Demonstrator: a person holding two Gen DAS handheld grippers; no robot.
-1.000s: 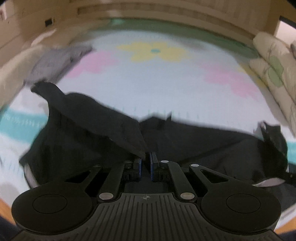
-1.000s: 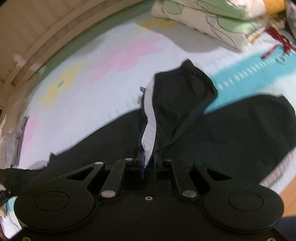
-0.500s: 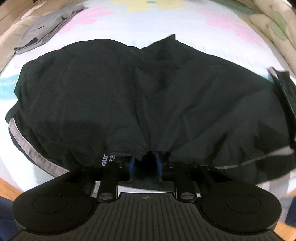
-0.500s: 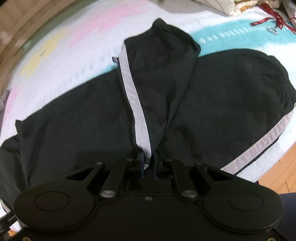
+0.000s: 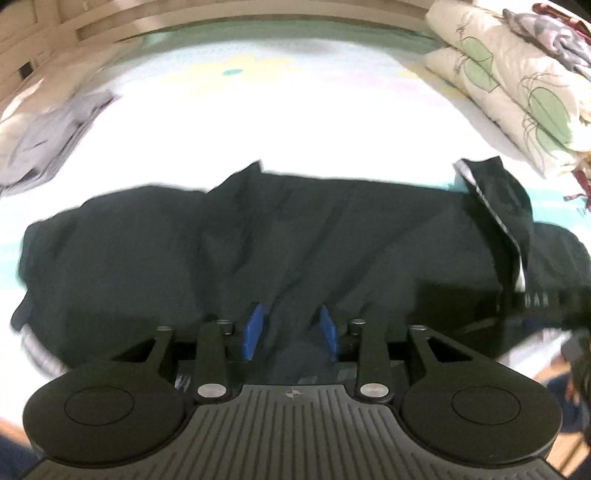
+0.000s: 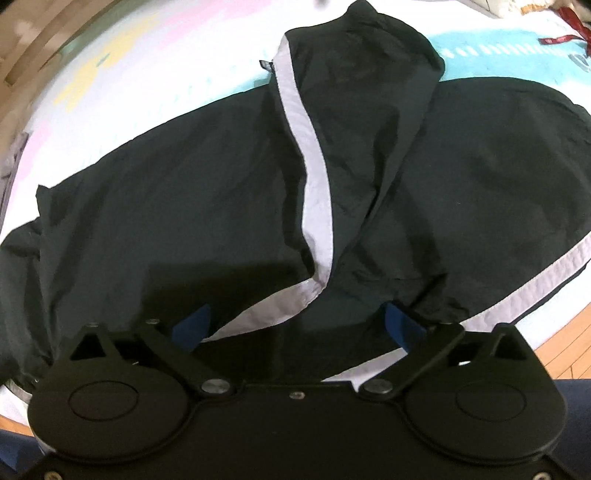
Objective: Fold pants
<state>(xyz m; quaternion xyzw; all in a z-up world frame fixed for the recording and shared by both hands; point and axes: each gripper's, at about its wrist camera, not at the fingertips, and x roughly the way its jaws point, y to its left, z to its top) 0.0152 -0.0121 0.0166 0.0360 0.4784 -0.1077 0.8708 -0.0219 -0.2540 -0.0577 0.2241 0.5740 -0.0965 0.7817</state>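
Observation:
Black pants (image 5: 295, 236) with a pale grey side stripe (image 6: 314, 177) lie spread across a pastel flower mat (image 5: 280, 122). One leg is folded back over the rest, stripe up, in the right wrist view (image 6: 362, 110). My left gripper (image 5: 291, 328) sits low over the near edge of the cloth. Its jaws are opening, and a ridge of black fabric lies loose between the blue pads (image 5: 254, 328). My right gripper (image 6: 297, 325) is spread wide, jaws still opening, over the striped hem, which lies between the pads (image 6: 192, 325) untouched.
Stacked leaf-print pillows (image 5: 517, 85) sit at the far right of the mat. A folded grey garment (image 5: 48, 136) lies at the far left. A red ribbon (image 6: 569, 33) rests on the teal border. Wooden floor (image 6: 557, 332) shows past the mat's near right edge.
Both grippers were shut on the pants and have let go. The lifted cloth has come down flat on the mat. The right jaws swung wide; the left ones parted a little.

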